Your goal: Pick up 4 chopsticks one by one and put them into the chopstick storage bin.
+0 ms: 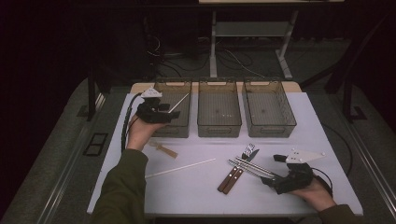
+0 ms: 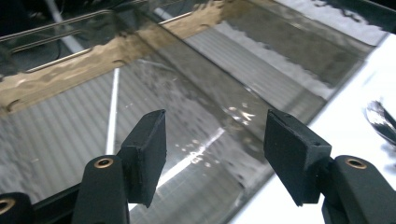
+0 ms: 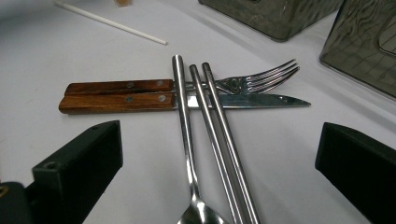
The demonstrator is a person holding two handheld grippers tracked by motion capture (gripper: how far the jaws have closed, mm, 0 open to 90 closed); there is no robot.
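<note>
Currently left gripper is hovering over the leftmost bin, fingers standing wide with nothing between them. Inside that bin a white chopstick is lying slanted against the wall; in the left gripper view it is showing as a pale stick on the ribbed floor. Right gripper is sitting low at the near right of the tabletop, fingers spread wide, gripping nothing, with the metal spoon and the pair of metal chopsticks running up between them. Those three are lying across a wood-handled knife and a wood-handled fork, the two side by side and touching, tines and blade pointing right in the right gripper view. A second white chopstick is lying loose on the tabletop, left of the cutlery pile, well apart from it. Small wooden piece is lying just beyond it, near the left bin. Middle bin and right bin are standing in a row at the far side.
</note>
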